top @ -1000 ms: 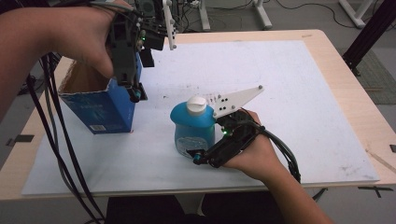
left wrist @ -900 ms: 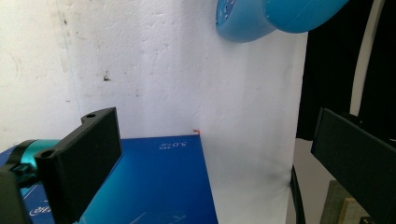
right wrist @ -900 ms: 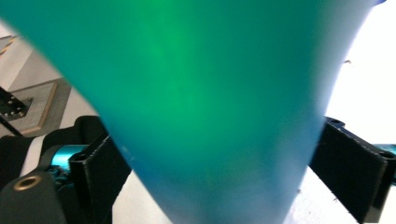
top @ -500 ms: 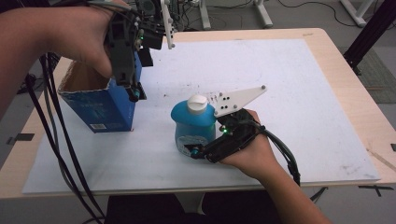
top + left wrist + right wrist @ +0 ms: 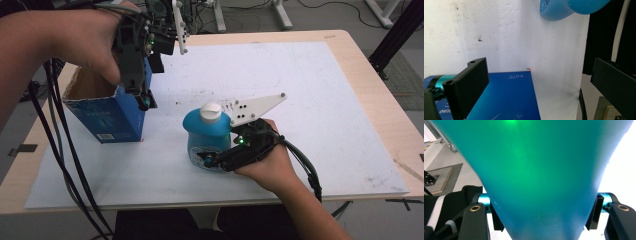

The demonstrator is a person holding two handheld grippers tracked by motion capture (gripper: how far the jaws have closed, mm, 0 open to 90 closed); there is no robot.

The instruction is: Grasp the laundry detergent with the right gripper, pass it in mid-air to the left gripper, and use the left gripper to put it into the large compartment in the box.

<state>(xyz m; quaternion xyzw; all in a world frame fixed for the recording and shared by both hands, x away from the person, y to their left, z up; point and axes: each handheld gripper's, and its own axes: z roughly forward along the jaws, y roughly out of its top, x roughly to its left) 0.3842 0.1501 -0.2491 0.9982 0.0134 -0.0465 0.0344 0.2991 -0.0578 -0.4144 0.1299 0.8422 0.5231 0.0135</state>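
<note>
Standing upright near the middle of the white foam sheet (image 5: 310, 90), the blue bottle (image 5: 207, 137) with its white cap (image 5: 210, 110) sat just right of the open blue carton (image 5: 107, 112). The right gripper (image 5: 220, 161) came at it from the near side, low on the body, and its jaws had just been closing with the bottle between them; in the right gripper view the teal plastic (image 5: 536, 182) reached both black jaws (pressed on either flank, as far as could be told). A grey three-cornered plate (image 5: 255, 107) stuck out from that gripper beside the cap.

Over the carton's right edge hung the left gripper (image 5: 142, 100), pointing down, its jaws spread wide with nothing between them; the left gripper view showed the carton's blue face (image 5: 509, 97) below and the bottle (image 5: 571, 8) farther off. Everything rested on a pale wooden table (image 5: 380, 105).
</note>
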